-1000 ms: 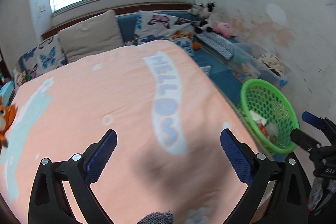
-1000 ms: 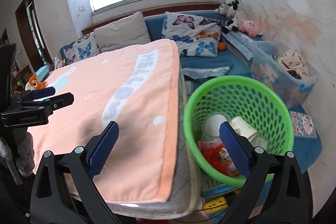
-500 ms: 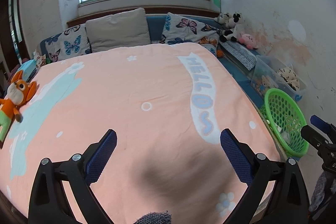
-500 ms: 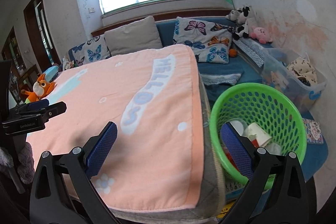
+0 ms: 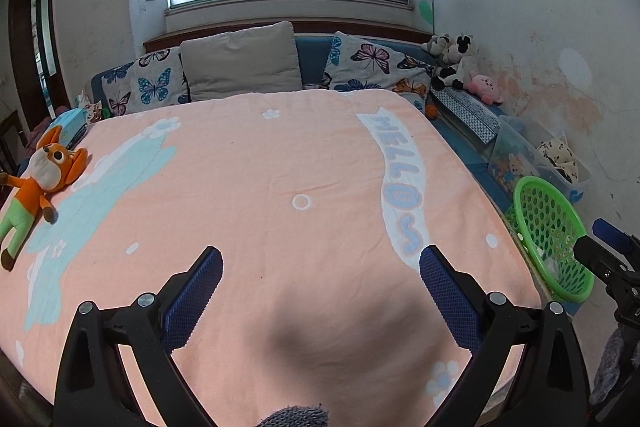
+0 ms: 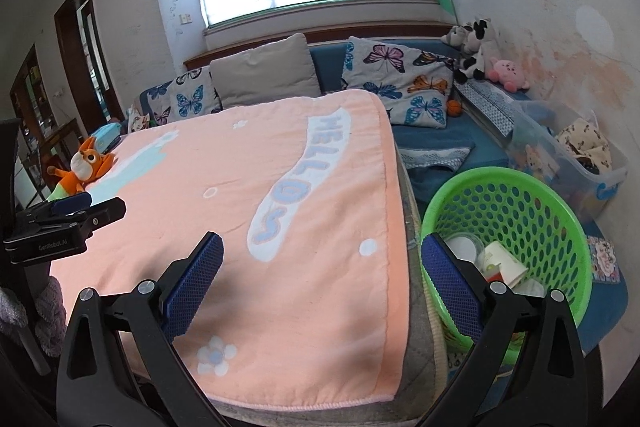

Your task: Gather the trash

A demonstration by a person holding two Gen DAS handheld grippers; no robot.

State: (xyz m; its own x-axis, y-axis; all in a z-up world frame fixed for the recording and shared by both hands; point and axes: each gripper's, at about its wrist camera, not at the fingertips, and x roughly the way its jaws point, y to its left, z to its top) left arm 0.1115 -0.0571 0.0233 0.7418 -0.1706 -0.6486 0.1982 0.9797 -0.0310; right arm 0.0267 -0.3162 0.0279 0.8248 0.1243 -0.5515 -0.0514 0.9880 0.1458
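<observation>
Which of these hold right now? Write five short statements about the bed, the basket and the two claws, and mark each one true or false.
1. The green perforated plastic basket stands on top of the bed. False: it stands on the floor beside the bed.
2. A white paper cup lies inside the basket. True.
3. The left claw is shut on a wrapper. False: its fingers are spread and hold nothing.
4. The orange plush fox toy lies on the peach blanket with the word HELLO. True.
5. The right claw is open and empty. True.
</observation>
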